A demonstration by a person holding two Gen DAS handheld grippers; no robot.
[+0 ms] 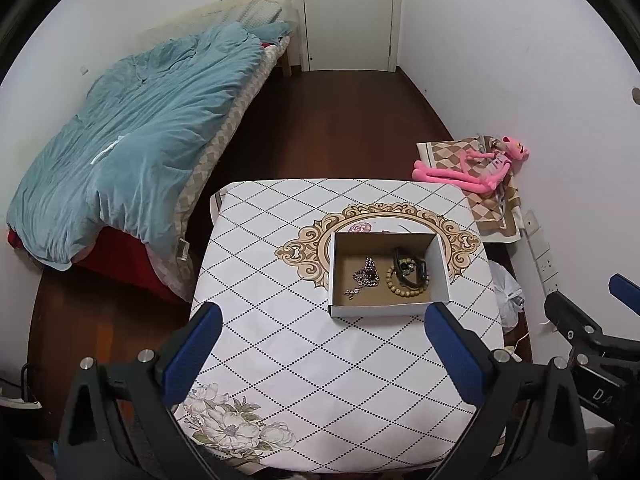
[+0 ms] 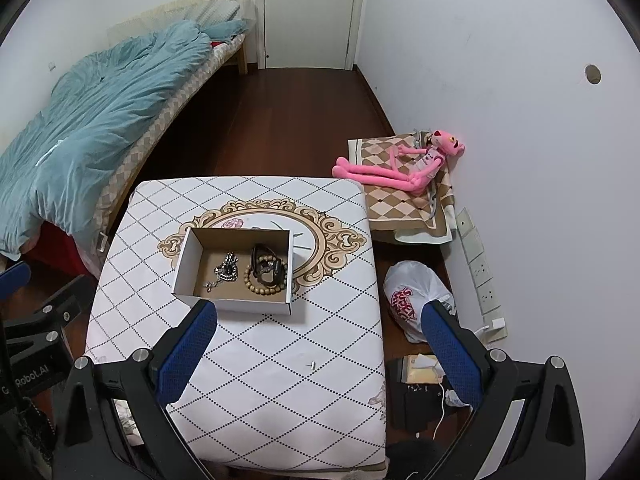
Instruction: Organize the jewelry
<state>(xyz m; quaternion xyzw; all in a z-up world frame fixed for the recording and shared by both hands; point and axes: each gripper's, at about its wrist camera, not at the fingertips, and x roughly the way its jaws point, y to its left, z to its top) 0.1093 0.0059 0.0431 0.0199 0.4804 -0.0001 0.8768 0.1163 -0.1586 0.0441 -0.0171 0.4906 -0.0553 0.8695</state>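
A white cardboard box (image 1: pixel 384 309) (image 2: pixel 236 304) with a brown floor sits on the patterned table (image 1: pixel 288 344) (image 2: pixel 272 344). Inside lie a silver chain necklace (image 1: pixel 363 276) (image 2: pixel 225 269), a wooden bead bracelet (image 1: pixel 400 285) (image 2: pixel 256 284) and a black watch (image 1: pixel 412 268) (image 2: pixel 267 266). My left gripper (image 1: pixel 322 344) is open and empty, held above the table short of the box. My right gripper (image 2: pixel 320 344) is open and empty, above the table's right side. A small silver piece (image 2: pixel 311 365) lies on the cloth near it.
A bed with a teal duvet (image 1: pixel 132 140) stands at the left. A pink plush toy (image 1: pixel 476 168) (image 2: pixel 400 168) lies on a low stand at the right by the wall. A white plastic bag (image 2: pixel 412 296) and wall sockets (image 2: pixel 480 276) are right of the table.
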